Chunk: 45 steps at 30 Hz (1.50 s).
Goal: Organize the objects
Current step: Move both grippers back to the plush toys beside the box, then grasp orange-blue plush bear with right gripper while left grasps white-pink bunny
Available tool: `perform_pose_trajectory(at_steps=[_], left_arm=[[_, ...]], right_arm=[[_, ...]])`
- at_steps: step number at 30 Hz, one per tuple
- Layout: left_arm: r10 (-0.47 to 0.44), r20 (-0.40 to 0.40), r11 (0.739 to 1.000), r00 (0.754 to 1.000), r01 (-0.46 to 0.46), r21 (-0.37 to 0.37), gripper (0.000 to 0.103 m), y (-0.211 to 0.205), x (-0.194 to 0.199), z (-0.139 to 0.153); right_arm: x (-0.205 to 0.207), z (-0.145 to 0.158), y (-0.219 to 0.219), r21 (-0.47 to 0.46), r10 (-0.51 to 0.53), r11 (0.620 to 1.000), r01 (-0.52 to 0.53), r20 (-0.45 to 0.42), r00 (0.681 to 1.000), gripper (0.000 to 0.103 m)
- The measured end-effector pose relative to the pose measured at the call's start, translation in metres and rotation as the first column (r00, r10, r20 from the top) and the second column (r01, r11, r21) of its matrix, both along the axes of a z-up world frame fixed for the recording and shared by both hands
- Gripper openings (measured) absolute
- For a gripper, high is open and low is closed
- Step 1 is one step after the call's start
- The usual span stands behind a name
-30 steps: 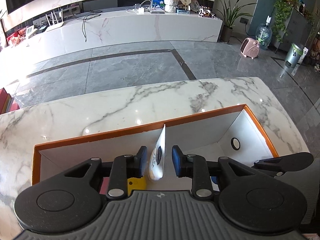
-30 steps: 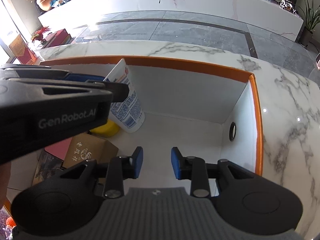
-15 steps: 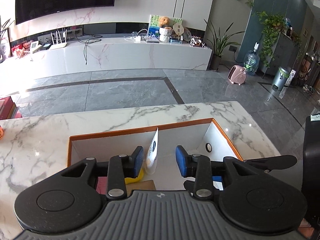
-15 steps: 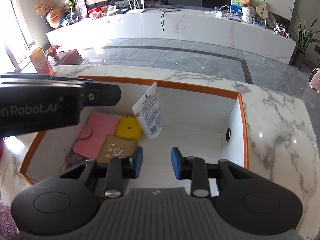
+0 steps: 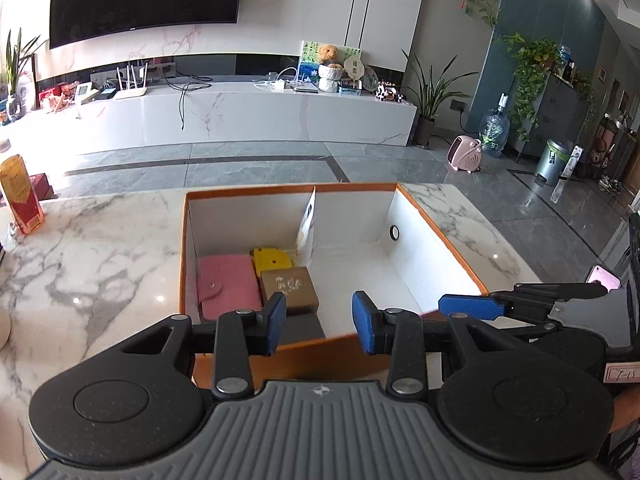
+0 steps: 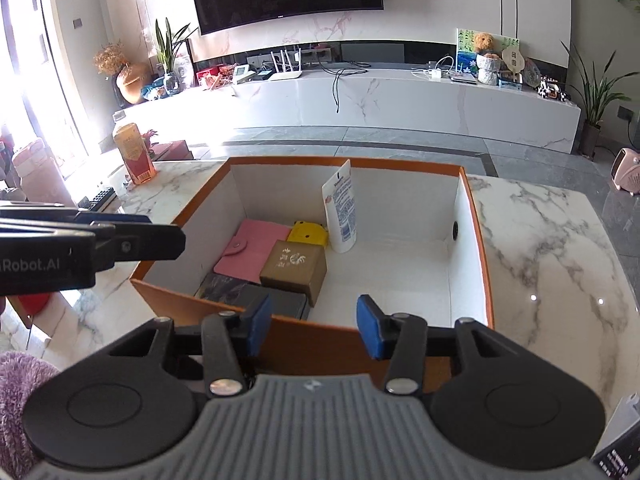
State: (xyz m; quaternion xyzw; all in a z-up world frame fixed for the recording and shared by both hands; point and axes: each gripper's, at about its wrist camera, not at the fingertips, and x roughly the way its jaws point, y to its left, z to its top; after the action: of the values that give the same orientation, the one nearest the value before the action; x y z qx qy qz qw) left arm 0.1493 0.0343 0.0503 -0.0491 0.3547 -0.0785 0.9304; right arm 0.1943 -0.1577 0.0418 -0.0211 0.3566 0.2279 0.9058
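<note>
Both grippers hang just short of the box's (image 6: pixel 476 248) near wall, holding nothing: the left gripper (image 5: pixel 318 322) stands partly open, and the right gripper's (image 6: pixel 314 330) jaws are opening on empty air. Ahead and below, the tube (image 6: pixel 341 210) stands upright against the far wall, its long axis vertical. The wallet (image 6: pixel 256 250), the yellow case (image 6: pixel 307 234) and the brown carton (image 6: pixel 294 266) crowd the box's left half, nearer the left gripper.

the left gripper (image 6: pixel 132 236), seen from the right wrist view, bears white lettering "robot.ai" on its black side; print on the white tube (image 6: pixel 341 208) is too small to read.
</note>
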Motion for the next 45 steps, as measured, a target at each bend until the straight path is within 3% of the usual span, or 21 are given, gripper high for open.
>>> perform_pose_trajectory(at_steps=[7, 16, 19, 21, 39, 42, 45], left_arm=[[0.012, -0.051, 1.000, 0.999, -0.013, -0.024, 0.043, 0.001, -0.030, -0.027], [0.059, -0.149, 0.996, 0.987, -0.068, -0.061, 0.047, 0.013, -0.060, -0.057], [0.062, -0.165, 0.995, 0.984, -0.074, -0.064, 0.048, 0.013, -0.066, -0.064], [0.064, -0.168, 0.995, 0.984, -0.075, -0.064, 0.049, 0.012, -0.069, -0.066], [0.085, -0.216, 0.986, 0.973, -0.113, -0.120, 0.056, 0.016, -0.062, -0.081], [0.074, -0.222, 0.989, 0.972, -0.101, -0.108, 0.056, 0.015, -0.062, -0.081], [0.029, -0.234, 0.995, 0.972, -0.052, -0.091, 0.056, 0.012, -0.064, -0.078]], right_arm=[[-0.034, -0.026, -0.003, -0.010, -0.017, 1.000, 0.016, -0.089, 0.996, 0.056], [-0.060, -0.061, 0.004, -0.031, 0.035, 0.999, -0.043, -0.210, 0.977, 0.057], [-0.065, -0.070, 0.011, -0.055, 0.059, 0.996, -0.075, -0.254, 0.966, 0.066], [-0.069, -0.076, 0.014, -0.063, 0.063, 0.995, -0.083, -0.278, 0.959, 0.066], [-0.061, -0.100, 0.026, -0.067, 0.069, 0.993, -0.099, -0.355, 0.932, 0.070], [-0.060, -0.104, 0.028, -0.066, 0.071, 0.993, -0.102, -0.364, 0.929, 0.068], [-0.057, -0.106, 0.027, -0.043, 0.088, 0.993, -0.114, -0.389, 0.917, 0.046]])
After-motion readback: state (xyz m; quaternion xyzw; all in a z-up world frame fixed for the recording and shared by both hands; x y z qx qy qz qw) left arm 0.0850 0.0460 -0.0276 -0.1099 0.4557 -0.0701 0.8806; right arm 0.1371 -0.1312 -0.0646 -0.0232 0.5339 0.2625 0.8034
